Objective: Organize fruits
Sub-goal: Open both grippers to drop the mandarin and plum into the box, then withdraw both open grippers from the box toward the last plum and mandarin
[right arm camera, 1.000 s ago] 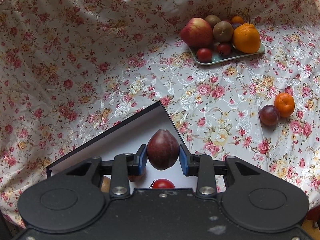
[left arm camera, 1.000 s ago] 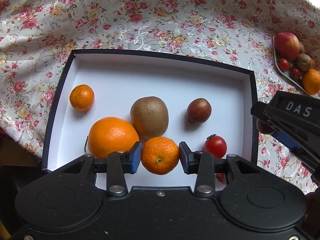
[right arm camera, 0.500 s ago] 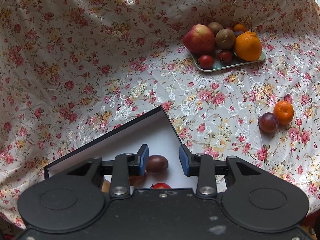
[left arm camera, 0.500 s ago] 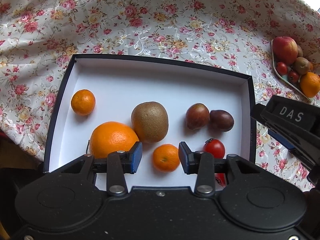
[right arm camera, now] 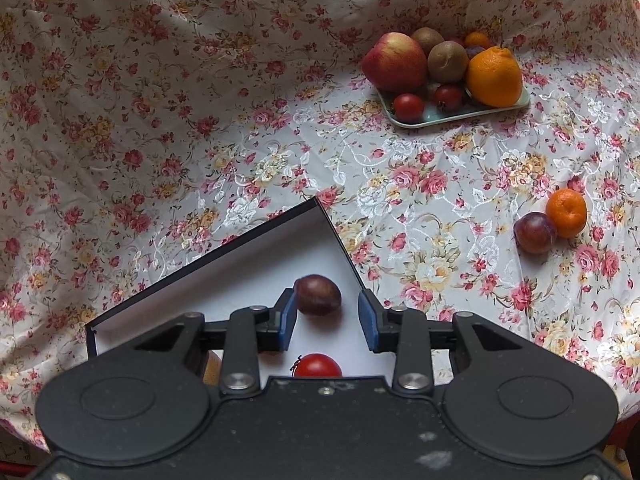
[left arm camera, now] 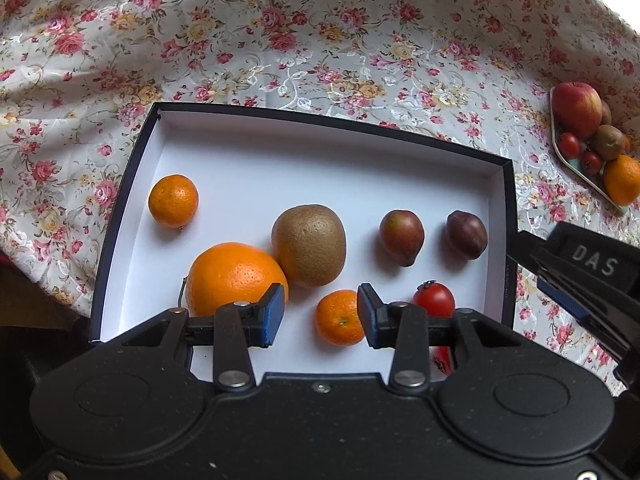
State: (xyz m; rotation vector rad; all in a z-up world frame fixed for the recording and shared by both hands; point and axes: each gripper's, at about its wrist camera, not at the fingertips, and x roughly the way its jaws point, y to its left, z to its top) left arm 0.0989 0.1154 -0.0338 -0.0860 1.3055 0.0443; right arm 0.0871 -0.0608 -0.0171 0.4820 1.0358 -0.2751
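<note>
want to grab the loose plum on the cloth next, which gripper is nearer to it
Right. The right gripper hangs open over the box's right corner, with the plum further to its right. The left gripper is open mid-box, farther away.

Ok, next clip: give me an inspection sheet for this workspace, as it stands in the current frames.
Surface: floral cloth, creased, covering the whole table.
Job's things: box holds two mandarins, an orange, a kiwi, two plums and a tomato. Tray is piled with an apple, kiwis, tomatoes and an orange.
Clutter: loose plum and mandarin touching on the cloth.
Grippers: left gripper open, above the near mandarin; right gripper open, above the box corner.
Cables: nothing seen.
Surroundings: nothing seen beyond the cloth.
</note>
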